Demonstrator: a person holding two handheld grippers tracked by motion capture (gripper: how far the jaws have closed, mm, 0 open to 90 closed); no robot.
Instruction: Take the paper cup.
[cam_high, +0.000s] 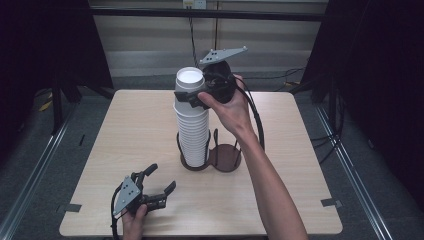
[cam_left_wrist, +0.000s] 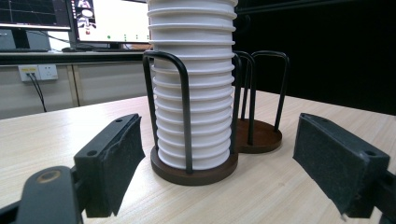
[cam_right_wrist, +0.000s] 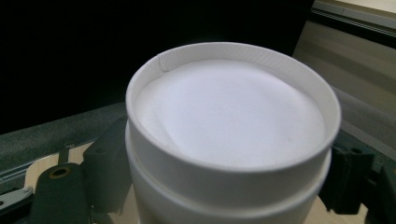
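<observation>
**Right tool at the top of the cup stack, left tool idle near the desk's front edge**

In the high view the left tool (cam_high: 159, 181) rests low at the front left of the desk (cam_high: 130, 130), jaws spread wide and holding nothing, with bare wood all around it. Its own view adds monitors (cam_left_wrist: 74, 21) and a wall socket (cam_left_wrist: 37, 72) behind the desk. The stack of upside-down white paper cups (cam_high: 192, 120) stands mid-desk in the left ring of a dark two-ring wire holder (cam_high: 225, 157); the right ring is vacant. The right tool (cam_high: 192, 97) sits at the top of the stack, well above the desk. Its own view shows the top cup (cam_right_wrist: 231, 126) between the jaws, which flank the cup below it; whether they are touching it, I cannot tell.
</observation>
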